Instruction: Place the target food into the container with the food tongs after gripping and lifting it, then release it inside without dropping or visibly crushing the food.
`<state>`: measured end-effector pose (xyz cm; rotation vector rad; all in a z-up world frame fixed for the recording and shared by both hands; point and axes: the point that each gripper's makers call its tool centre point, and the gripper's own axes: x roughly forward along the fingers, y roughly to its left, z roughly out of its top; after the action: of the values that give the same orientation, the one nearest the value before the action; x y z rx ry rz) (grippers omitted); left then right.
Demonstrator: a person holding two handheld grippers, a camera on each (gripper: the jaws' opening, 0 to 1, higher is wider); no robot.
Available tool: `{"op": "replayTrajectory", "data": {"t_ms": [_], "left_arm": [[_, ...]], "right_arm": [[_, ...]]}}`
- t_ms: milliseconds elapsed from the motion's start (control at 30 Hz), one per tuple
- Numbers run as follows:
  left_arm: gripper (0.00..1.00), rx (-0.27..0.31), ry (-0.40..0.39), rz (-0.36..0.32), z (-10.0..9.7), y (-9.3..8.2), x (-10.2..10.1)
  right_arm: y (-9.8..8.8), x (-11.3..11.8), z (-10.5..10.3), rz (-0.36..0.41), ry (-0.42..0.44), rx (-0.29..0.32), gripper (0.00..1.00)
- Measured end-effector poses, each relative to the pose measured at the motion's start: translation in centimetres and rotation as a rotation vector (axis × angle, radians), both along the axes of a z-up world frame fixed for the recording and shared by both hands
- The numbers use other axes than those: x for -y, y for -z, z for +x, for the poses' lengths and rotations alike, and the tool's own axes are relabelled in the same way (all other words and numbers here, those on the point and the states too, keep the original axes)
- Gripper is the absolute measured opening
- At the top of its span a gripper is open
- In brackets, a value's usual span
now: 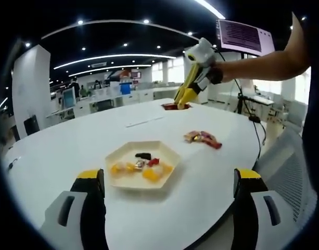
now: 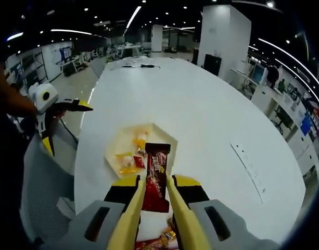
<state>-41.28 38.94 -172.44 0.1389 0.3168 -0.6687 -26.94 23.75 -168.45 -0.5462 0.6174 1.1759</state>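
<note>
My right claw [image 2: 154, 200] is clenched on a pair of yellow food tongs [image 2: 129, 219], and the tong tips pinch a dark red wrapped snack bar [image 2: 156, 177] that hangs lifted off the white oval worktop [image 2: 216, 120]. Just ahead of the tips, and below them, lies the pale hexagonal tray [image 2: 167, 139] with several small yellow and red wrapped sweets [image 2: 127, 159] already in it. Close under the claw, at my near edge, a few more red wrappers [image 2: 156, 242] wait on the worktop.

I judge the grip and lift done: the bar looks whole, not squashed. What is left is the carry over the tray, the lowering and a gentle release inside it.

My left claw [image 1: 169, 182] is released, jaws wide apart and holding nothing, hovering near the tray [image 1: 117, 156] from the opposite side.

The left gripper view gives me what the right gripper view cannot: the right claw [image 1: 185, 96] seen from outside, raised well beyond the tray, and the small heap of wrapped snacks [image 1: 202, 138] between it and the tray. The right gripper view alone shows the pinch on the bar up close, and the left claw [image 2: 55, 112] off to the side.
</note>
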Motion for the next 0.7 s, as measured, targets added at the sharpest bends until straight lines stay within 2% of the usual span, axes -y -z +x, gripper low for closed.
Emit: {"op": "replayTrajectory", "data": {"t_ms": [233, 333, 533, 700], "left_arm": [[0.99, -0.029, 0.007, 0.009, 0.0, 0.4, 0.1], [0.99, -0.062, 0.012, 0.011, -0.1, 0.7, 0.1], [0.99, -0.052, 0.013, 0.036, -0.2, 1.0, -0.5], [0.99, -0.025, -0.014, 0.017, 0.2, 0.7, -0.4]], "right_arm": [[-0.1, -1.7, -0.2, 0.001, -0.026, -0.001, 0.23], [-0.1, -2.5, -0.4, -0.004, -0.043, -0.001, 0.23], [-0.5, -5.1, -0.5, -0.005, -0.084, 0.003, 0.23], [-0.7, -7.1, -0.7, -0.003, -0.119, 0.004, 0.23]]}}
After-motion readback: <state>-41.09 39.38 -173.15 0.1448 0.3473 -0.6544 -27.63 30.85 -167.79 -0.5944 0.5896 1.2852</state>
